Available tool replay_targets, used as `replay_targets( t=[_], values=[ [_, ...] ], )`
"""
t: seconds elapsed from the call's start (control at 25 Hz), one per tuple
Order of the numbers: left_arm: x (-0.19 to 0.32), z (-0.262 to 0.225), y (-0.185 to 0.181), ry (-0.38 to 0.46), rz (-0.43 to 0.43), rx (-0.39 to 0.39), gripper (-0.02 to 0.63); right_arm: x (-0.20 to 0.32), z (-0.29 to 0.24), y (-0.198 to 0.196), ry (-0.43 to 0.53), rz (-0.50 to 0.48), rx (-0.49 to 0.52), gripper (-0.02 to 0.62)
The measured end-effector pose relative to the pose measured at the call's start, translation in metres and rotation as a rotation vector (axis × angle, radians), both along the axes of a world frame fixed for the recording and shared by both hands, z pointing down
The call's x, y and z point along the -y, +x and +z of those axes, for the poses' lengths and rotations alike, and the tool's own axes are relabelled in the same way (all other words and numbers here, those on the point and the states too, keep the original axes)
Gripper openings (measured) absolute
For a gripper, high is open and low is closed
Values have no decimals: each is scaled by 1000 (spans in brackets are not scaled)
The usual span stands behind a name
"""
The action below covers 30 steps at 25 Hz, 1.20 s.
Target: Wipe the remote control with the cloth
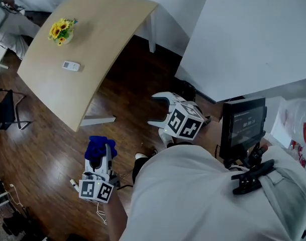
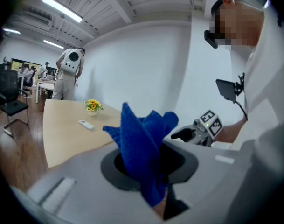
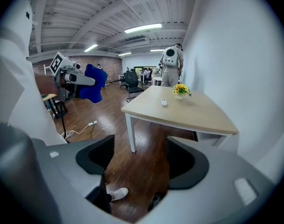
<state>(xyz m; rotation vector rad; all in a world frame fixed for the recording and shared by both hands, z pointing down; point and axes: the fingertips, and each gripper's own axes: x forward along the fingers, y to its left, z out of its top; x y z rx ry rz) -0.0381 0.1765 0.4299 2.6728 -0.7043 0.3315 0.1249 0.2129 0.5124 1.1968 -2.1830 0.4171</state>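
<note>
1. Dark wood floor [image 1: 47, 154] fills the lower left of my head view. Both grippers hang above it, well apart from the table.
2. Light wooden table [image 1: 92, 39] stands ahead of me, next to a white wall [image 1: 253, 34].
3. Right gripper [image 3: 137, 157]: jaws spread wide, with only floor showing between them. It points toward the table.
4. Left gripper [image 1: 105, 157]: jaws closed on a blue cloth [image 2: 142, 143], held out on my left side.
5. The cloth is bunched; its folds stick up out of the jaws and a tail hangs below them.
6. Yellow flowers [image 1: 61, 30] in a small pot sit near the table's far end.
7. White remote control [image 1: 71, 66] lies flat on the tabletop near the flowers, far from both grippers and the cloth.
</note>
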Motion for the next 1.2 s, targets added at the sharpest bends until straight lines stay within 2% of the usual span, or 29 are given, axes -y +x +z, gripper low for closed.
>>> replay_targets(
  t=[0.16,0.28,0.44,0.8,1.0,1.2],
  values=[
    [-11,-12,8,23,63,-9,108,-6,-14,-8,35,5,-2,348],
    [-20,-15,-10,31,89,-19,107,-8,-25,-30,63,10,-6,348],
    [-23,-11,-34,18,80,-37,109,-7,-32,-53,76,5,-15,348],
    [-25,-14,-47,15,68,-11,109,0,-42,-55,84,10,-9,348],
    [-27,-17,-78,22,89,-33,109,-3,-48,-87,89,30,-30,347],
    [-30,-13,-90,16,97,-42,109,-8,-46,-99,80,36,-42,344]
  ],
)
